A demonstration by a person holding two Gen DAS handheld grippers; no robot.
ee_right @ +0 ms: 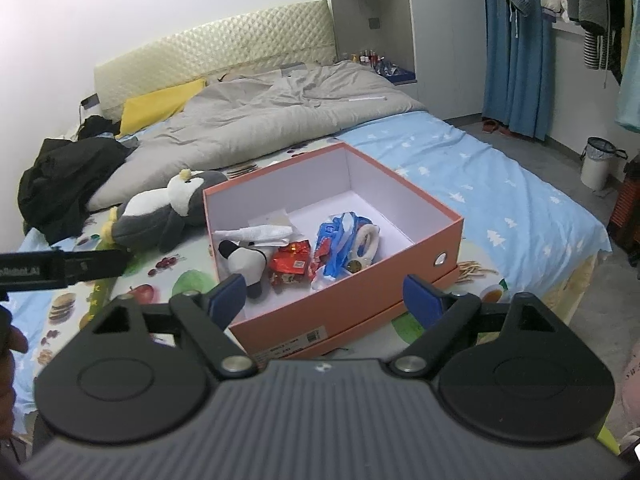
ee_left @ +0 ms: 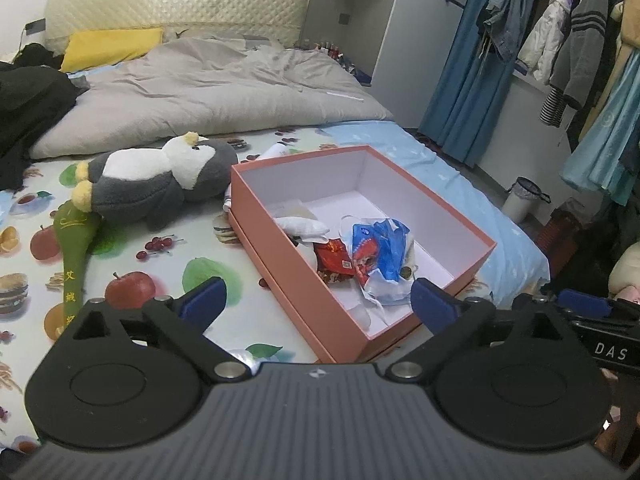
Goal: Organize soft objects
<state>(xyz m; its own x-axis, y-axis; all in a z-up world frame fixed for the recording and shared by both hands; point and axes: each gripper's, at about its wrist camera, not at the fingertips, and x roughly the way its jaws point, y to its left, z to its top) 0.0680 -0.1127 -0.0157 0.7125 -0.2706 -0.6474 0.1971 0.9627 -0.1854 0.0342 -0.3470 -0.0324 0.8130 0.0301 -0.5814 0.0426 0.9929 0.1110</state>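
Both grippers hang over the near end of the bed, each spread wide and holding nothing. The left gripper (ee_left: 316,300) has its blue pads (ee_left: 204,298) set well apart, framing the near corner of the pink box (ee_left: 288,264). The right gripper (ee_right: 324,300) is spread just as wide, its pads (ee_right: 420,300) either side of the box's near wall (ee_right: 360,300).

The box sits open on the fruit-print sheet (ee_left: 168,264), resting in its own lid. Inside lie a small panda toy (ee_right: 244,262) against the near-left wall, a white cloth (ee_right: 256,234) behind it, a red packet (ee_right: 290,264) in the middle, and a blue and white plastic bag (ee_right: 340,240) to the right. A white ring (ee_right: 366,240) pokes out beside the bag; what it belongs to is hard to make out.

Outside the box, just to its left, a grey and white penguin plush (ee_left: 156,178) lies on its back on the sheet, touching or nearly touching the box's far-left corner. A green stick-shaped plush (ee_left: 74,256) with yellow characters lies by the penguin's feet, running toward the camera.

Farther up the bed are a rumpled grey duvet (ee_left: 224,88), a yellow pillow (ee_left: 108,46) and a heap of black clothes (ee_left: 28,100). A white bin (ee_right: 598,162) stands on the floor to the right.
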